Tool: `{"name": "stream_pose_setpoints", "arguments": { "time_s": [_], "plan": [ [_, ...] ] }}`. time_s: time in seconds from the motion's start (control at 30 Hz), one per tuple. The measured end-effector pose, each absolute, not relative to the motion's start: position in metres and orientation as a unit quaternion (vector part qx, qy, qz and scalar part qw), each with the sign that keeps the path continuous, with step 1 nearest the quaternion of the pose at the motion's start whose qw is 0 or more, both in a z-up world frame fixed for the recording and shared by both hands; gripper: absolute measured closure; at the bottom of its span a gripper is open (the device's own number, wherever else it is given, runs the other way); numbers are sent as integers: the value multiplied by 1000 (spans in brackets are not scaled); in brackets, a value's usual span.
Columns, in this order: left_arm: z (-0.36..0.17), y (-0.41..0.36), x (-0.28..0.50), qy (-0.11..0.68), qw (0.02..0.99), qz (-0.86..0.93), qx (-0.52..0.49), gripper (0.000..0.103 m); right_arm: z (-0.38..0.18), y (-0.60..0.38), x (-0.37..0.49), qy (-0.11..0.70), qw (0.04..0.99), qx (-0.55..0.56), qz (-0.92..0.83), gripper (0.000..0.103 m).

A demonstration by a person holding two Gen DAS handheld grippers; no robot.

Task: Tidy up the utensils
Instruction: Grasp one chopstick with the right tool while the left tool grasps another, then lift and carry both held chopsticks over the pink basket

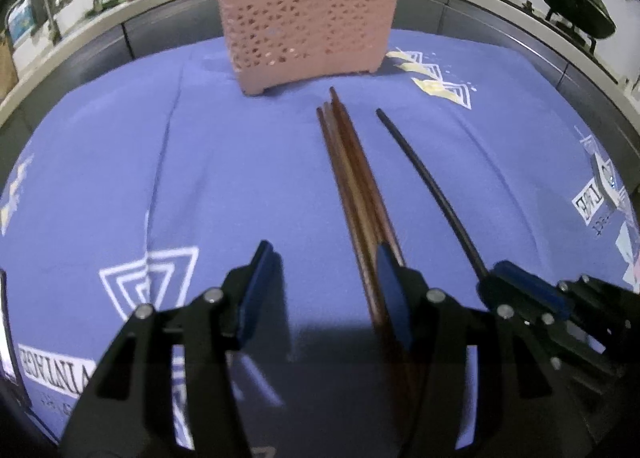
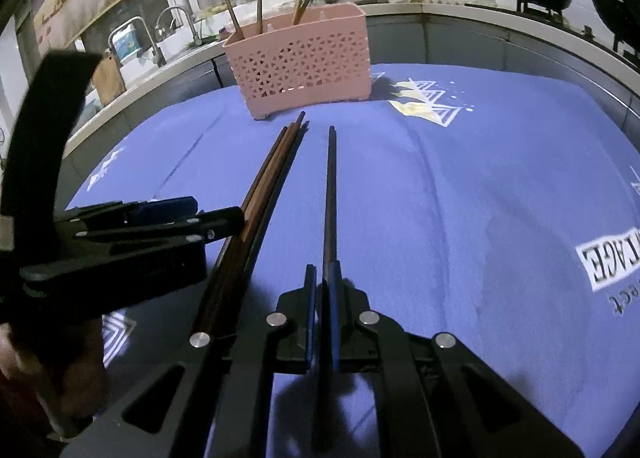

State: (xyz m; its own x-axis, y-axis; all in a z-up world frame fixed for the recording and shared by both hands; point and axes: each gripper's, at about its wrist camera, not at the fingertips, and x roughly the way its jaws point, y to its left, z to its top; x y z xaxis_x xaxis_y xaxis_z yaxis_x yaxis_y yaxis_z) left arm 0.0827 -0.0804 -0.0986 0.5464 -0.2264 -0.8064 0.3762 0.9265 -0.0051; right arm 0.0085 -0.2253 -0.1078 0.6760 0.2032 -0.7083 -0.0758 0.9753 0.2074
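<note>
in the left wrist view the near ends of the brown chopsticks (image 1: 360,194) vanish behind the left gripper (image 1: 326,258) in the lower middle, and the black chopstick (image 1: 432,186) disappears behind the right gripper (image 1: 520,286) at lower right. the pink holder (image 1: 308,26) hides the lower parts of the chopsticks inside it, whose tops the upper edge cuts off. in the right wrist view a hand (image 2: 44,374) at lower left is blurred and cropped.

Both wrist views look steeply down along their fingers, close over the surface (image 1: 240,178), sharing chopsticks (image 1: 352,186) and basket (image 2: 300,58).
</note>
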Motion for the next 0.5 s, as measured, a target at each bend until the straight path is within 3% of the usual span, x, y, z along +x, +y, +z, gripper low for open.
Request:
{"name": "stream_pose_setpoints", "arguments": {
  "time_s": [0.5],
  "plan": [
    [-97,-57,97,461,869,-177,37,52,-101,-227,61,417,900,83,97,96]
  ]
}}
